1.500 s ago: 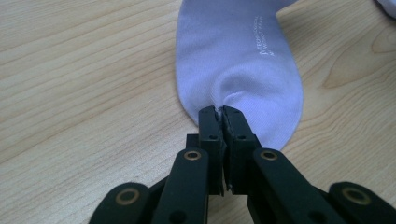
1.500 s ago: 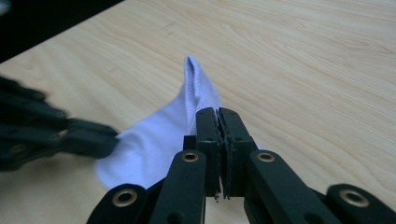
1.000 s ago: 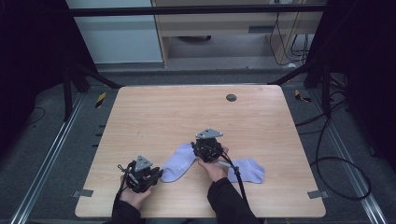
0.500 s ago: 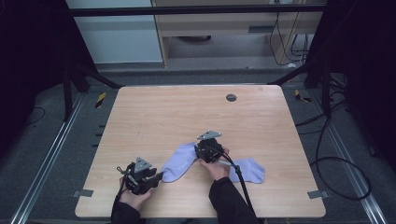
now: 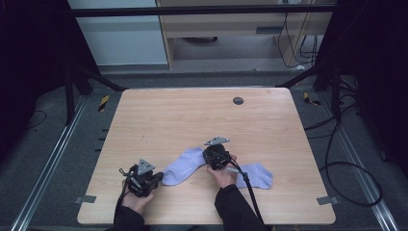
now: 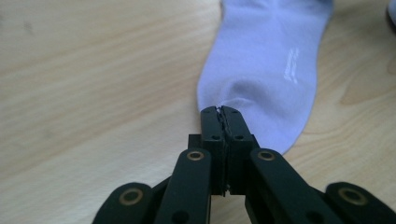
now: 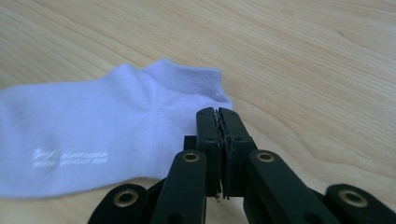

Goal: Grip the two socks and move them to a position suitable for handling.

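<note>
Socks: the lavender sock (image 5: 185,166) is lying flat near the surface's (image 5: 192,120) front edge. Left hand-held gripper (image 6: 221,111) has just been closing and is pinching its toe; right hand-held gripper (image 7: 218,113) is clamping the cuff edge. Second sock (image 5: 255,174) is lying just beyond, right.

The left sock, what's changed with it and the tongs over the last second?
Both tongs have just been closing. The left tongs pinch the toe end of the left sock; the right tongs pinch its cuff end. The right sock and both hands stayed put.
</note>
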{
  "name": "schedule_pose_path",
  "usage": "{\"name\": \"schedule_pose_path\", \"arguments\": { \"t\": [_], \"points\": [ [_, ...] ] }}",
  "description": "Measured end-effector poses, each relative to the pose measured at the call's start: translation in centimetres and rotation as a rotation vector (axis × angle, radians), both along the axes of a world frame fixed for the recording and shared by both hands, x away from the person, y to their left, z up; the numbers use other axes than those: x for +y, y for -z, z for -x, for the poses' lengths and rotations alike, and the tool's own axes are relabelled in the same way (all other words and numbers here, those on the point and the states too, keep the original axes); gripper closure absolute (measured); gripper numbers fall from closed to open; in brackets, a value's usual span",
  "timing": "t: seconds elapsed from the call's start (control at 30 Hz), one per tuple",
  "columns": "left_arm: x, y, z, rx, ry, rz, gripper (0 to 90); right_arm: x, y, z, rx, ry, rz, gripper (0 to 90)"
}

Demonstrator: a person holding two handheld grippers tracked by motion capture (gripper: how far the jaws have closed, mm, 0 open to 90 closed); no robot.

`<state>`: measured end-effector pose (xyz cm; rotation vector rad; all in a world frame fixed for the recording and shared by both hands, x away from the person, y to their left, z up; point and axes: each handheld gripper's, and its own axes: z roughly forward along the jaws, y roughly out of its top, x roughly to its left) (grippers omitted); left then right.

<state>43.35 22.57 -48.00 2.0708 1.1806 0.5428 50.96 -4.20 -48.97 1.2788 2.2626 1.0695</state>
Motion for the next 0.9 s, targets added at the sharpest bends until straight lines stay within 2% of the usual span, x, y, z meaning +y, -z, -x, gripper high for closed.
{"name": "schedule_pose_path", "arguments": {
  "t": [0.1, 0.17, 0.23, 0.33, 0.43, 0.53, 0.57, 0.7, 0.83, 0.9],
  "points": [
    [1.0, -0.4, -0.4, -0.021, -0.033, -0.030, 88.3, 0.2, -0.3, 1.3, -0.005, -0.018, -0.036, 88.1],
    [1.6, -0.3, -0.9, -0.020, -0.056, -0.045, 88.3, 0.6, -0.3, 2.3, -0.004, -0.039, -0.047, 87.9],
    [2.1, 0.0, -1.3, -0.014, -0.068, -0.060, 88.2, 1.0, 0.0, 3.1, -0.002, -0.056, -0.046, 87.6],
    [2.5, 0.4, -1.8, -0.007, -0.073, -0.079, 87.8, 1.4, 0.5, 3.9, 0.024, -0.069, -0.039, 86.7],
    [2.4, 0.5, -1.9, -0.010, -0.070, -0.080, 85.6, 1.5, 0.9, 4.2, 0.036, -0.072, -0.027, 83.4],
    [2.4, 0.1, -1.7, -0.021, -0.074, -0.042, 76.4, 0.8, 0.6, 4.4, 0.021, -0.073, -0.050, 79.3],
    [2.5, -0.2, -1.5, -0.037, -0.077, -0.021, 74.1, 0.6, 0.4, 4.5, 0.013, -0.074, -0.057, 78.1],
    [2.0, -1.5, -1.0, -0.064, -0.074, 0.041, 63.6, -1.3, -1.3, 4.9, -0.037, -0.077, -0.081, 71.2],
    [0.4, -3.0, -0.3, -0.081, -0.038, 0.078, 58.3, -3.9, -3.0, 5.2, -0.070, -0.066, -0.075, 66.9],
    [-0.8, -3.5, -0.2, -0.083, -0.014, 0.079, 55.7, -5.6, -3.7, 5.4, -0.079, -0.053, -0.073, 64.6]
  ]
}}
